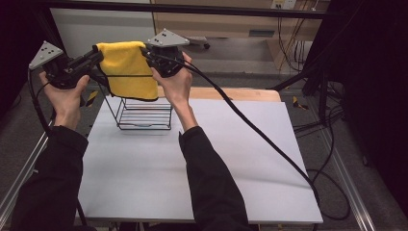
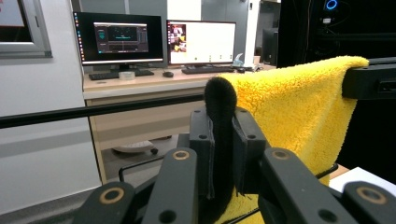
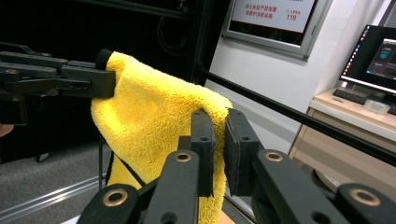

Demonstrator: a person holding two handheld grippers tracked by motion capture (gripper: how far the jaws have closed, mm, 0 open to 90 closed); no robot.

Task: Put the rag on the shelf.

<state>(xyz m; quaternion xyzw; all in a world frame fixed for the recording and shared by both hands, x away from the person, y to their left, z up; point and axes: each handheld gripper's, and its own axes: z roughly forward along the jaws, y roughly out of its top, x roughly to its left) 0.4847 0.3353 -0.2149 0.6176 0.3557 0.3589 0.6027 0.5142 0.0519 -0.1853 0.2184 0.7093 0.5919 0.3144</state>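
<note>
While both grippers, left (image 1: pixel 98 55) and right (image 1: pixel 144 50), clamped the yellow cloth (image 1: pixel 127 70) above the wire rack (image 1: pixel 144 115), draping required 1 level descent.

yellow cloth (image 1: pixel 129 70) held taut | both grippers clamped; above wire rack (image 1: pixel 144 114)

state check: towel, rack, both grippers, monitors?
towel: folded, stretched between both grippers, hanging above the rack, apart from the table.
rack: upright on the table, nothing on it.
left gripper: shut on the towel's left corner.
right gripper: shut on the towel's right corner.
monitors: both on.
</note>
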